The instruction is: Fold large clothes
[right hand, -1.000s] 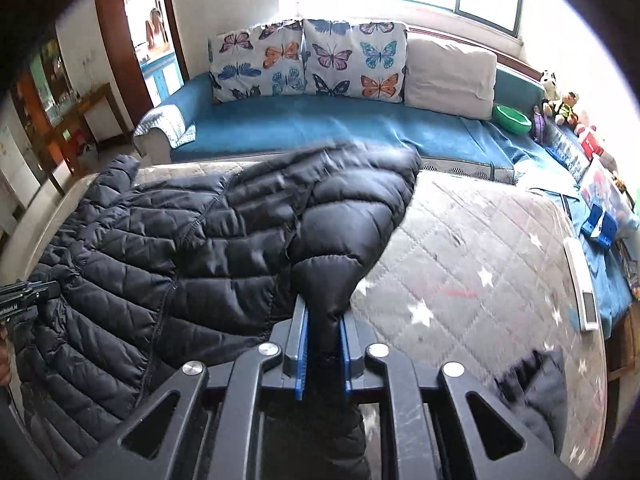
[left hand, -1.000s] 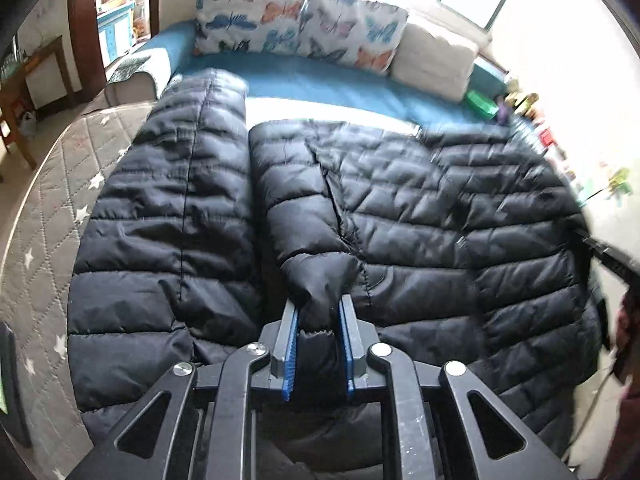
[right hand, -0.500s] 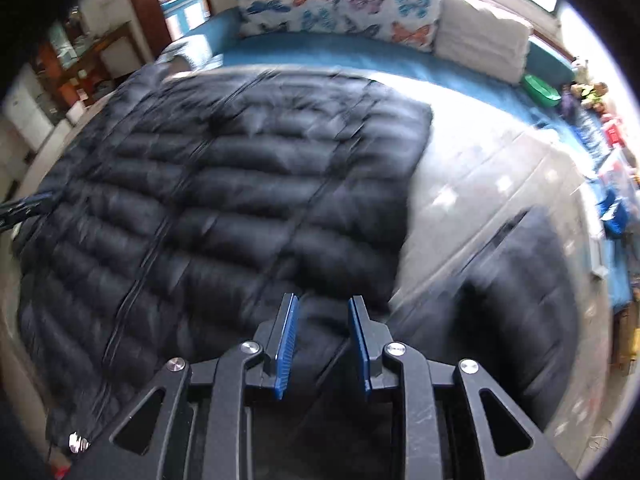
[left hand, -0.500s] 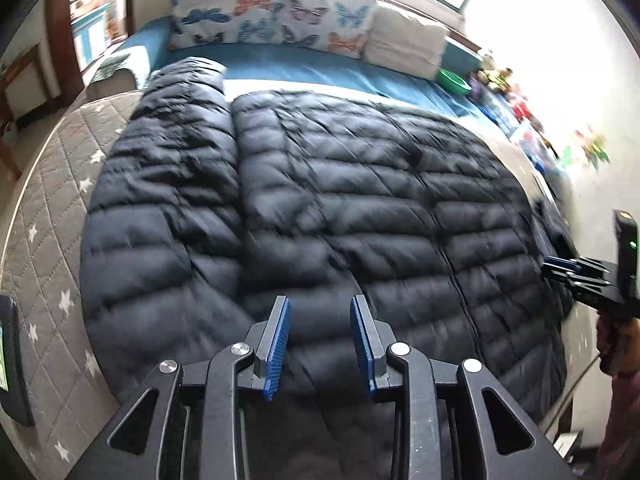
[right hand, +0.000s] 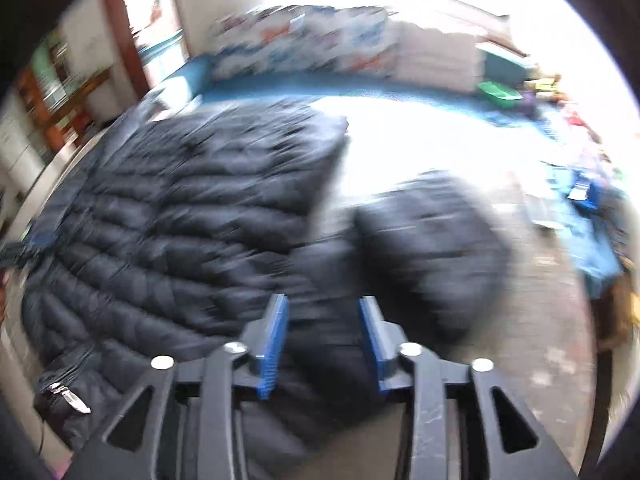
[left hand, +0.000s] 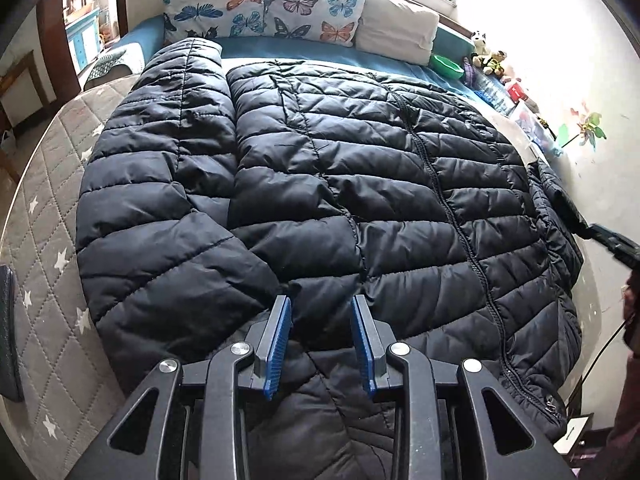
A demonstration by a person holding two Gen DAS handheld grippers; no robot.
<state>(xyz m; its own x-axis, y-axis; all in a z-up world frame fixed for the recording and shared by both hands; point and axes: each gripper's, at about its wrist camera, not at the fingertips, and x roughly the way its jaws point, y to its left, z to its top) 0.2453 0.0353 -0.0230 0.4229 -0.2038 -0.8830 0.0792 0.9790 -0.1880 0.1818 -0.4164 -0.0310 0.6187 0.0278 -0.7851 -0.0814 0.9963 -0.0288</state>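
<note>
On the quilted mattress (left hand: pixel 44 184) a black puffer jacket (left hand: pixel 340 200) lies spread flat, zipper (left hand: pixel 452 208) running down its front, one sleeve (left hand: pixel 168 152) folded in along its left side. Over the near hem hangs the left gripper (left hand: pixel 322 336), its blue fingers (left hand: pixel 280 340) released and apart, nothing between them. From the right wrist view, heavily blurred, the right gripper (right hand: pixel 322 340) also has its fingers (right hand: pixel 274 344) spread over dark fabric, with another dark sleeve-like lump (right hand: pixel 432 248) lying beside the jacket (right hand: pixel 180 216). Butterfly pillows (left hand: pixel 264 4) line the blue couch (left hand: pixel 320 54) behind.
</note>
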